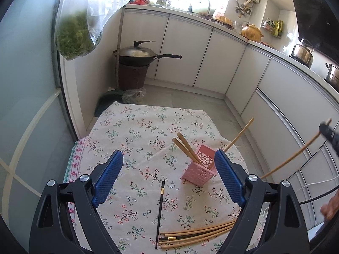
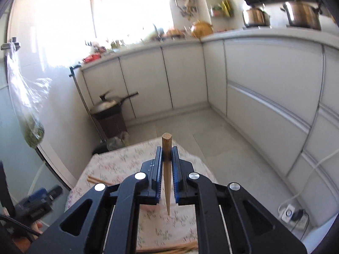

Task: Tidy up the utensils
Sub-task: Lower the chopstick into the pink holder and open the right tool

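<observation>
Pinched between the blue pads of my right gripper point(image 2: 167, 155) is one wooden chopstick point(image 2: 166, 173), held near its thick end, which stands above the fingertips while the thin tip hangs below toward the floral cloth point(image 2: 118, 165). My left gripper point(image 1: 169, 165) is spread wide and holds nothing, hovering over the table with the pink holder point(image 1: 200, 165) just inside its right finger. That holder already has several wooden chopsticks leaning in it. To do this well, I judge I should bring the tip over the holder's open top, steepen the stick, and lower it in before letting go, so it doesn't knock the light basket over. A loose black chopstick point(image 1: 160, 213) and a bundle of sticks point(image 1: 197, 236) lie nearer me, not yet sorted.
</observation>
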`<state>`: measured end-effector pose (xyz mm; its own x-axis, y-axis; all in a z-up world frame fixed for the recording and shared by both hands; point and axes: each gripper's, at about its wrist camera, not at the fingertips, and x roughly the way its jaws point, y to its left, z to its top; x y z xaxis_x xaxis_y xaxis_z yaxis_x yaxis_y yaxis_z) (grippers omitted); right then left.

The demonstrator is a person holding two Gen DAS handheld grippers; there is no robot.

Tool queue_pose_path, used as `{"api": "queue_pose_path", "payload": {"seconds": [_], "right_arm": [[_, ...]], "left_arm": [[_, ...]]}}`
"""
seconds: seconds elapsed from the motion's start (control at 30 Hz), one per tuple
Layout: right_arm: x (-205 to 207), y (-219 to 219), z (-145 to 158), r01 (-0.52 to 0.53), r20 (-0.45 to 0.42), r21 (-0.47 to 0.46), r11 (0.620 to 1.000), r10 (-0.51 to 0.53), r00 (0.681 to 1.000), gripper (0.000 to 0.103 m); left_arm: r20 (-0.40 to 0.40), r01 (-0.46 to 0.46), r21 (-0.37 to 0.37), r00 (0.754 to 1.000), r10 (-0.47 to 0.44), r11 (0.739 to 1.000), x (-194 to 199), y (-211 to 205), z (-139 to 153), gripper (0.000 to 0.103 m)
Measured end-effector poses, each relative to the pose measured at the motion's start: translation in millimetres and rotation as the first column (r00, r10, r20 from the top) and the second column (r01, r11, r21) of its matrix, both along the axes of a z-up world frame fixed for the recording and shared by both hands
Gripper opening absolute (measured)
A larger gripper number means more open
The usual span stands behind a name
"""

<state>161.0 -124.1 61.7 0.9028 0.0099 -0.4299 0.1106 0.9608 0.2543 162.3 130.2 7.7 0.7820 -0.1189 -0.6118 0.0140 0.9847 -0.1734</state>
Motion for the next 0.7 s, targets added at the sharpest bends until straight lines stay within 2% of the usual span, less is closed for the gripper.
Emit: {"api": "queue_pose_path", "payload": {"seconds": [0.13, 0.23, 0.37, 0.47, 0.53, 0.6, 0.7], "right_arm": [[28, 13, 15, -0.014, 0.028, 0.038, 0.999, 0.013, 1.000, 0.009], [52, 22, 7, -0.008, 0.025, 0.048, 0.999, 0.007, 1.000, 0.009], [84, 32, -23, 0.022, 0.004, 0.084, 0.996, -0.022, 1.000, 0.009], [108, 31, -59, 0.039, -0.032, 0.156, 0.987, -0.035, 0.999, 0.009], [110, 28, -72, 0.052, -0.065, 0.177, 0.983, -0.041, 0.997, 0.012], [98, 25, -73, 0.044, -0.047, 0.188, 0.981, -0.036, 0.998, 0.016], [66, 27, -56, 0.017, -0.001, 0.100, 0.995, -0.017, 1.000, 0.028]], "left_arm": [[-0.006, -0.002, -0.001, 1.000, 0.002, 1.000, 3, 1, -1, 0.084], [-0.013, -0.009, -0.007, 1.000, 0.009, 1.000, 6, 4, -3, 0.084], [-0.022, -0.026, -0.020, 0.999, 0.025, 0.999, 10, 11, -5, 0.084], [-0.029, -0.037, -0.020, 0.999, 0.037, 0.999, 13, 15, -6, 0.084], [-0.026, -0.039, -0.024, 0.999, 0.039, 0.999, 14, 16, -7, 0.084], [-0.007, -0.033, -0.038, 0.999, 0.033, 0.999, 14, 17, -4, 0.084], [0.041, -0.016, -0.041, 0.999, 0.018, 0.999, 8, 10, 4, 0.084]]}}
